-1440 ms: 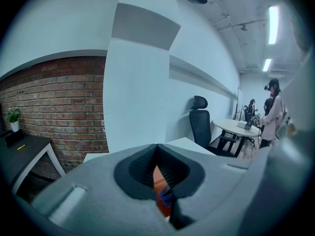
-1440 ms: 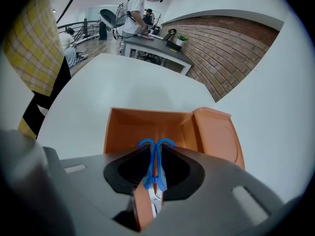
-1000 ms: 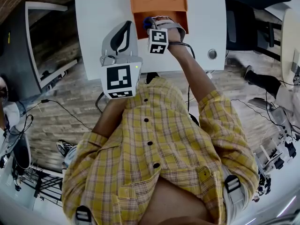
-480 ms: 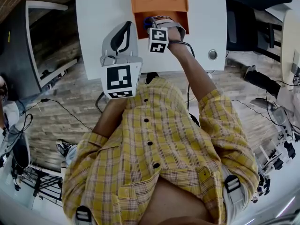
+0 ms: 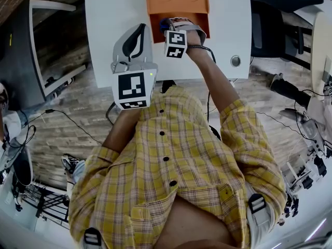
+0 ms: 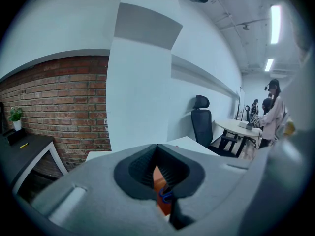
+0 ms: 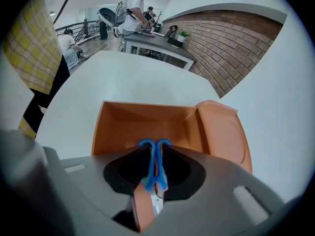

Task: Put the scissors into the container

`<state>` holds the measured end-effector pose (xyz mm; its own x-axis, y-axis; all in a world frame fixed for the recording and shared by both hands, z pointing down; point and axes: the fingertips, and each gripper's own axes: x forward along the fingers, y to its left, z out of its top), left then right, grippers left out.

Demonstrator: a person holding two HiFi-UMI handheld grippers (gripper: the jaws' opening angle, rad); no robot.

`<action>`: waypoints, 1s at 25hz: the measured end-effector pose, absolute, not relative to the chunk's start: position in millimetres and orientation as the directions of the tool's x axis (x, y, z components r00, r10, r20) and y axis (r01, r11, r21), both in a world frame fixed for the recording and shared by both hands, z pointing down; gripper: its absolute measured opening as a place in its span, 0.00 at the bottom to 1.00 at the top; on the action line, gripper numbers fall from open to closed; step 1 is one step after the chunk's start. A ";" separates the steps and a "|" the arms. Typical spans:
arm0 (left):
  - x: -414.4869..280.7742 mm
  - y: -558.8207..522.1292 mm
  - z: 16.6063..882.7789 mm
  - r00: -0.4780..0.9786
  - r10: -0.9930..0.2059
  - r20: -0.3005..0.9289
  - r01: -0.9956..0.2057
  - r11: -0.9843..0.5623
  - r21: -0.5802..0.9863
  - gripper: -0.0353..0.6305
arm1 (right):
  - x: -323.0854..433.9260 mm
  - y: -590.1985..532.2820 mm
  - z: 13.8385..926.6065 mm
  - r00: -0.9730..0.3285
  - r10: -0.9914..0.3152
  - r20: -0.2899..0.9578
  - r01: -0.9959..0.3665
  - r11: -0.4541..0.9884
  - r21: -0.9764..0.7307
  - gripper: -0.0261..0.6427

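The right gripper (image 7: 155,150) was clamped on the blue-handled scissors (image 7: 153,170) and held them over the near edge of the open orange container (image 7: 142,122), so the placing step looked nearly done. The next move likely called for lowering them inside and parting the jaws. The left gripper (image 6: 157,151), jaws together and empty, hung short of the container, which sat on a white table (image 7: 123,73) with a brick wall (image 7: 236,48) beyond.

Right arm (image 5: 215,84) stretching forward from body, elbow nearly straight. Right gripper (image 7: 155,149) pointing away from chest, jaws clamping on scissors (image 7: 151,173) by blue handles. Left arm (image 5: 122,133) bending, tucking close to chest. Left gripper (image 6: 157,149) hovering just beside right one, nearer body, jaws meeting at tips, gripping nothing.
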<state>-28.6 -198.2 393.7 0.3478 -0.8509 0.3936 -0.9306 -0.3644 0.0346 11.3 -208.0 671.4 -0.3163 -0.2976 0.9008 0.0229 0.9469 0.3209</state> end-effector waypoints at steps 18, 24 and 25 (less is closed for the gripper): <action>-28.7 -192.7 393.2 0.368 -0.843 0.392 -0.922 -0.386 0.037 0.06 | 11.4 -207.1 653.3 -0.308 -0.325 0.894 -0.006 0.941 0.340 0.15; -18.8 -197.6 393.5 0.382 -0.839 0.388 -0.915 -0.402 0.032 0.06 | 16.8 -214.8 642.4 -0.325 -0.358 0.875 -0.052 0.931 0.362 0.12; -19.1 -196.7 393.0 0.384 -0.838 0.387 -0.914 -0.404 0.031 0.06 | 16.4 -214.5 640.1 -0.326 -0.365 0.872 -0.060 0.929 0.366 0.11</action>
